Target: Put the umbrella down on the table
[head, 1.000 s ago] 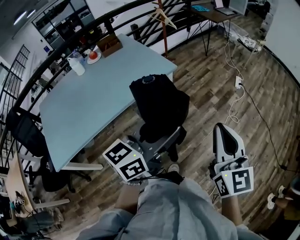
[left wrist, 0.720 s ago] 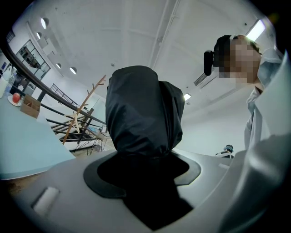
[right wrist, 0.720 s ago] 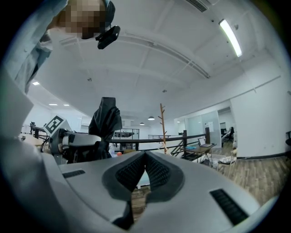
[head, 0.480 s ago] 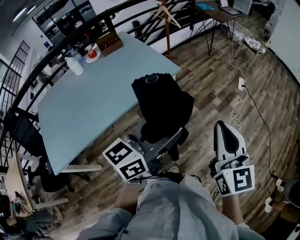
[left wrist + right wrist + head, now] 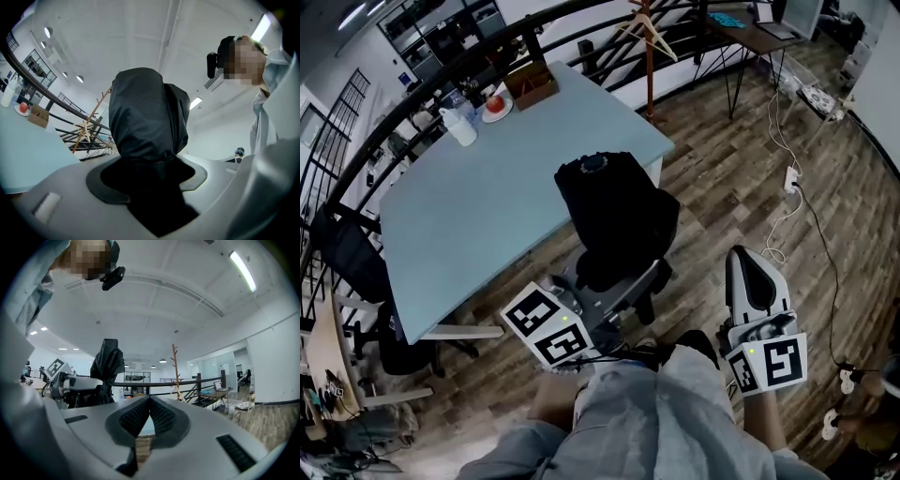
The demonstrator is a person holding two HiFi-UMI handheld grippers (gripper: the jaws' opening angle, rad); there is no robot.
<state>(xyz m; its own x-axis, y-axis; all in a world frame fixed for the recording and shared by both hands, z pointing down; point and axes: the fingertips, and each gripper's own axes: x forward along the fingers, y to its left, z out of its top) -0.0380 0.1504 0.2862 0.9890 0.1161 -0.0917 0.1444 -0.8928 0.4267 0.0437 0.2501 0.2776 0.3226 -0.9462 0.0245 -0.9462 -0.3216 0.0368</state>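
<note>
A black folded umbrella [image 5: 614,211] stands upright in front of me, its top near the near edge of the light blue table [image 5: 478,202]. My left gripper [image 5: 611,292] is shut on the umbrella's lower part. In the left gripper view the umbrella [image 5: 147,117] rises straight out of the jaws and fills the middle. My right gripper [image 5: 750,279] hangs at the right over the wooden floor, shut with nothing in it. In the right gripper view the pads [image 5: 159,416] meet, and the umbrella [image 5: 108,364] shows at the left.
A white bottle [image 5: 459,125], a plate with a red thing [image 5: 497,105] and a wooden box [image 5: 532,86] stand at the table's far corner. Black office chairs [image 5: 356,272] stand left of the table. A coat stand [image 5: 649,37], a railing and floor cables [image 5: 787,178] lie beyond.
The head view has shifted slightly, so the table sits a little nearer. The umbrella stays upright in the left gripper. The right gripper has hardly moved.
</note>
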